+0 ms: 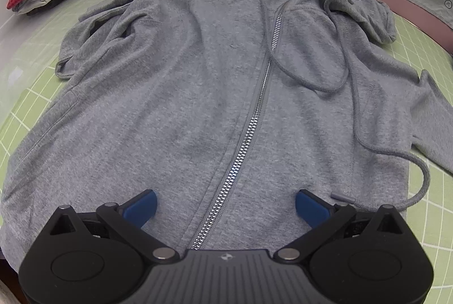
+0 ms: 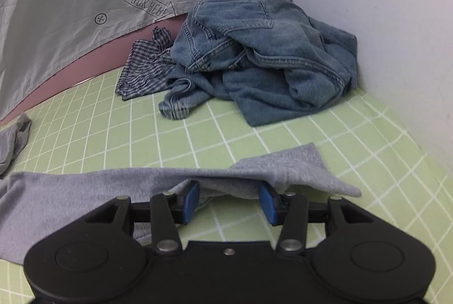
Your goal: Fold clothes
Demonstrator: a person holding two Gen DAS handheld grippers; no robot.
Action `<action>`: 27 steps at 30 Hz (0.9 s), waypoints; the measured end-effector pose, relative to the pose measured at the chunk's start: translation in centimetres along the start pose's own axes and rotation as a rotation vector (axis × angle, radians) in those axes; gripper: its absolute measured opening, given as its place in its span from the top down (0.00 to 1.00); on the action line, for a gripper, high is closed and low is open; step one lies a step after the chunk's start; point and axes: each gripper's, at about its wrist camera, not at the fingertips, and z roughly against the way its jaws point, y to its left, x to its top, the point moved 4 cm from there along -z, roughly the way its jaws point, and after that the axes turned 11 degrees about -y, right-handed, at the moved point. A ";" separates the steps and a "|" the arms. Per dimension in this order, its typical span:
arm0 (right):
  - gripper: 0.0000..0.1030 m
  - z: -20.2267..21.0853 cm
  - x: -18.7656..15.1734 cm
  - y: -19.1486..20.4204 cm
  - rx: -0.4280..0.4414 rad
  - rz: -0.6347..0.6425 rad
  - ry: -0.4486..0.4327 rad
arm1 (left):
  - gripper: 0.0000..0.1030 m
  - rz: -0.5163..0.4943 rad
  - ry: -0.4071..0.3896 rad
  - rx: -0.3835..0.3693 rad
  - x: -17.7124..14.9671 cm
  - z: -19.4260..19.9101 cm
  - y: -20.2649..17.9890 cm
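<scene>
My left fingers hang wide over the hoodie lying flat, zipper running near to far; my right fingers, half-parted and gripping nothing, straddle its sleeve.

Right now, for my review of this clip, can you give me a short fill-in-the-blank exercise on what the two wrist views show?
1. The grey hoodie lies spread on a green sheet printed with a white ____.
2. The hoodie's front closes with a metal ____.
3. The left tool hovers over the hoodie with its jaws wide ____.
4. The crumpled pile beyond the right tool is blue ____.

Missing words: grid; zipper; open; denim
</scene>
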 end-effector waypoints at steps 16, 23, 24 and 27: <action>0.38 -5.1 1.8 1.0 -0.003 0.020 -0.093 | 0.00 0.020 0.012 0.012 0.1 -0.1 0.0; 0.28 -4.3 0.5 -2.1 -0.082 -0.105 -0.040 | 0.00 0.022 0.011 0.012 0.0 -0.1 0.1; 0.28 -4.4 0.3 -2.6 -0.091 -0.123 -0.030 | 0.00 0.022 0.011 0.013 0.0 -0.1 0.1; 0.27 -5.0 -0.1 -3.9 -0.076 -0.194 0.000 | 0.00 0.021 0.010 0.012 0.0 -0.2 0.1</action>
